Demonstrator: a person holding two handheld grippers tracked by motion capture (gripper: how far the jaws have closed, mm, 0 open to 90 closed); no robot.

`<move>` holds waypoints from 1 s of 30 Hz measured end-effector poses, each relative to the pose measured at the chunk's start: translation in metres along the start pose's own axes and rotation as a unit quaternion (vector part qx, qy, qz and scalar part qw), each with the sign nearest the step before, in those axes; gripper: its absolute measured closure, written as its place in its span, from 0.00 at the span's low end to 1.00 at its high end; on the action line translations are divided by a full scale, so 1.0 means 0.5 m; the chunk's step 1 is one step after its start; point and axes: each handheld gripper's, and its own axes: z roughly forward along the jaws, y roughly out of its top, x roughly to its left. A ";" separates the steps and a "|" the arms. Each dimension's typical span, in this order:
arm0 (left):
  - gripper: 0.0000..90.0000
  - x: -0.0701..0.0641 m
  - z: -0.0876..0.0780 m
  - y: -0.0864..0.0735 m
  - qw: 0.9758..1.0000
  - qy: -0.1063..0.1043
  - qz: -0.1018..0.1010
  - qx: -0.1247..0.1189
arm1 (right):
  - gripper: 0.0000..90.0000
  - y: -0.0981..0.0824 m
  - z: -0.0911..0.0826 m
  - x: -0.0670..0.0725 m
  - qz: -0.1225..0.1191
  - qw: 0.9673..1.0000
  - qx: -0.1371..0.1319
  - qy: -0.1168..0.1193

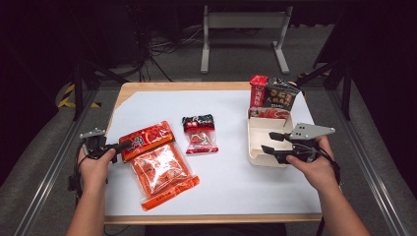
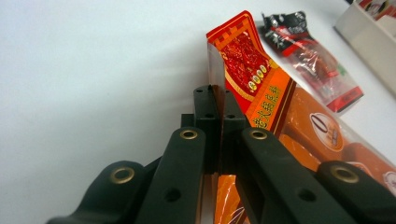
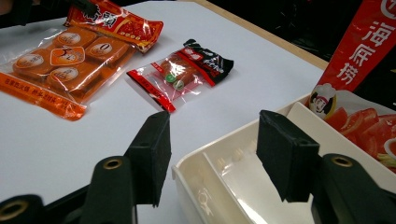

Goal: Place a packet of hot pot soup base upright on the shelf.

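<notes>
red packet point(image 2: 243, 60) edge pinched between left fingers point(image 2: 208, 112)

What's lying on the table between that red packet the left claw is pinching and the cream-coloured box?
Between the red packet and the cream box, the high view shows one small clear packet with a black top; around it is bare white tabletop.

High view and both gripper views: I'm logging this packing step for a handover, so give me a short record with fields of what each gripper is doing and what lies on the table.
left gripper: shut on the edge of the red packet
right gripper: jaws apart, either side of the cream tray wall, not pressing
under red packet: orange packet, flat
table middle: small clear sachet, flat
tray far end: tomato packet inside
behind the tray: two packets upright
</notes>
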 end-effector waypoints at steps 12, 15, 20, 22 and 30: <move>1.00 -0.033 -0.028 0.023 0.999 -0.012 0.009 -0.043 | 0.57 0.001 -0.001 0.005 0.010 1.000 0.001 0.005; 1.00 -0.043 -0.038 0.030 0.998 -0.015 0.018 -0.056 | 0.59 0.003 -0.001 0.009 0.011 1.000 0.000 0.010; 1.00 -0.071 -0.056 0.044 0.996 -0.023 0.034 -0.077 | 0.60 0.007 -0.002 0.014 0.009 1.000 -0.001 0.012; 1.00 -0.081 -0.063 0.050 0.995 -0.027 0.043 -0.084 | 0.59 0.008 -0.003 0.015 0.007 1.000 -0.003 0.011; 1.00 -0.130 -0.092 0.070 0.989 -0.058 0.067 -0.122 | 0.58 0.010 -0.007 0.017 0.009 1.000 -0.007 0.010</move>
